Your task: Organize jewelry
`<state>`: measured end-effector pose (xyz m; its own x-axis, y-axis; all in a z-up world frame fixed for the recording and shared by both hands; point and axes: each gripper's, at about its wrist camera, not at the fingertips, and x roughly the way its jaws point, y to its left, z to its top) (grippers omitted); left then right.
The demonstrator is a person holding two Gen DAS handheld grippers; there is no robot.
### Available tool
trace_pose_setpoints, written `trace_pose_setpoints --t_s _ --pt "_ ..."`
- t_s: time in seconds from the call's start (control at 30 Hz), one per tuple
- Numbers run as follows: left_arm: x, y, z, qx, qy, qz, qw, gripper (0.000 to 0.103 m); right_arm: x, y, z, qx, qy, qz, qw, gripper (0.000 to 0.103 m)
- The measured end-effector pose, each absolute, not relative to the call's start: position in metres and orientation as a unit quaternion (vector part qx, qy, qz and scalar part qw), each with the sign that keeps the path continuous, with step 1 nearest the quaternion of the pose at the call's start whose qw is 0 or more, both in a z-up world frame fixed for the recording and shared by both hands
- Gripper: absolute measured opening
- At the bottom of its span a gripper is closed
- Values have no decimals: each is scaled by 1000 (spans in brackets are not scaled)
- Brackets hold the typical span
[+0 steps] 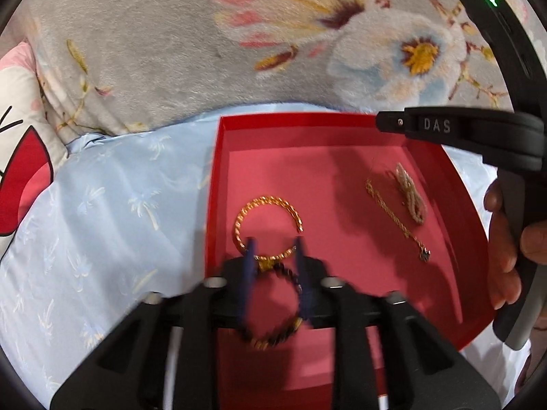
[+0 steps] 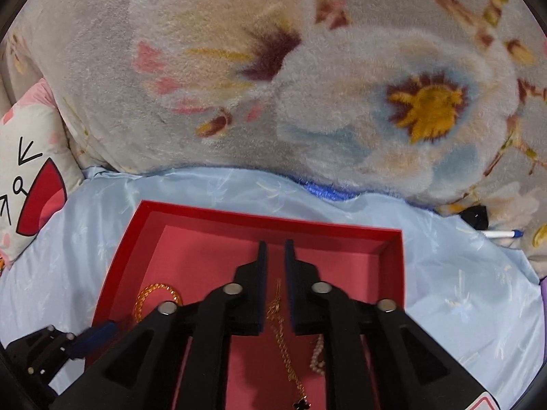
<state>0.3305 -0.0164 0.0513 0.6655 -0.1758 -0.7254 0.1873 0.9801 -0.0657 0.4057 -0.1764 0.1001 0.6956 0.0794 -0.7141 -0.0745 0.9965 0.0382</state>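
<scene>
We find the dark beaded bracelet (image 1: 273, 307) between the fingers of the left tongs (image 1: 275, 282), inside the red tray (image 1: 454, 212) near its near-left corner. The ring appears to hang in the tongs, and we judge them clenched on it, though blur hides the contact. It reaches the gold twisted bangle (image 1: 266, 229) lying flat beyond it, probably grouping rings together.

The gold chain (image 1: 396, 220) lies straight along the tray's right side, its long axis running from far edge toward near edge, pendant (image 1: 425, 255) at the near end. A pale beaded strand (image 1: 410, 193) lies bunched beside it.

The right tongs (image 2: 275, 249) hang above the chain, released, with a narrow gap and nothing between them. The tray rests on the bed's blue sheet (image 1: 102, 212), near the floral blanket (image 1: 171, 34).
</scene>
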Motion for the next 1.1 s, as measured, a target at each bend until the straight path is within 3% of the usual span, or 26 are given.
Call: trace_pose_setpoints --t_s 0.07,0.17,0.43,0.57,1.1 --pt "328 -13 56 3 381 -90 920 52 397 -181 109 13 368 46 929 31" --pt "321 -8 66 2 360 -81 929 58 371 -190 126 18 337 44 940 36" --pt "277 16 85 -5 346 -69 936 60 261 -218 139 33 312 63 947 41" --pt "241 23 85 7 340 -66 938 66 197 -224 123 16 322 55 945 41" --pt "121 9 32 35 386 -107 916 67 36 -212 45 5 385 70 920 41"
